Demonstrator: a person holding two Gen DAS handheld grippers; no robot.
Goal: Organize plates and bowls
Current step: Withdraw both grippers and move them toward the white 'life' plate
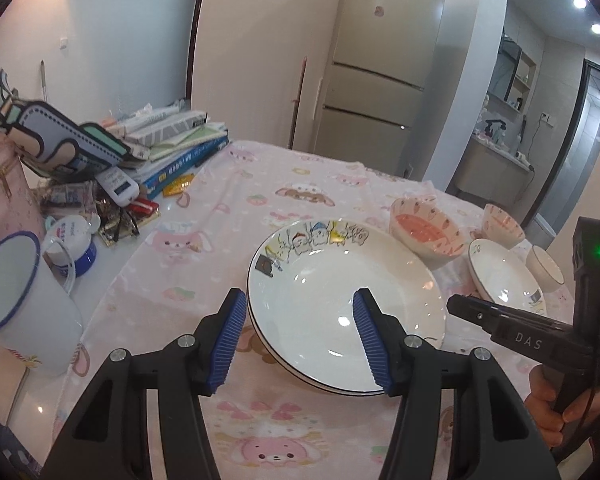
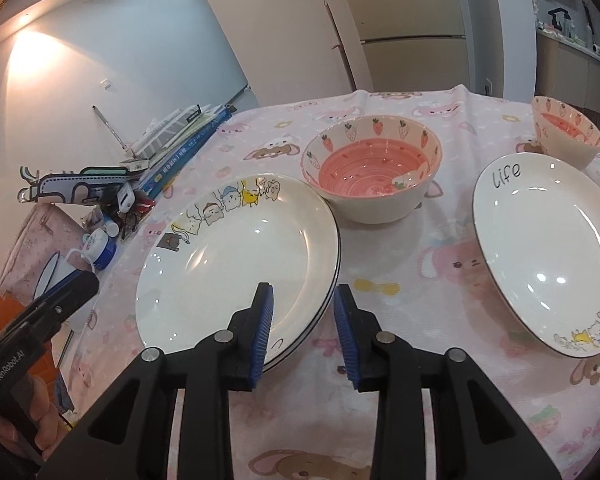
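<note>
Two white plates [image 2: 236, 256] lie stacked on a pink cartoon-print tablecloth [image 2: 400, 384] — a strawberry bowl [image 2: 372, 176] just behind them, a "life" plate [image 2: 548, 256] well to the right. Left gripper [image 1: 300, 336] hangs with jaws wide, gripping nothing; right gripper [image 2: 304, 332] stands narrowly parted astride the stack's rim, not pressing. Books [image 1: 180, 148], a mug [image 1: 24, 300] — a beige fridge [image 1: 384, 52] beyond.

Left gripper [image 1: 298, 338] gapes half open; right gripper [image 2: 302, 334] stands narrower (both angled downward).
</note>
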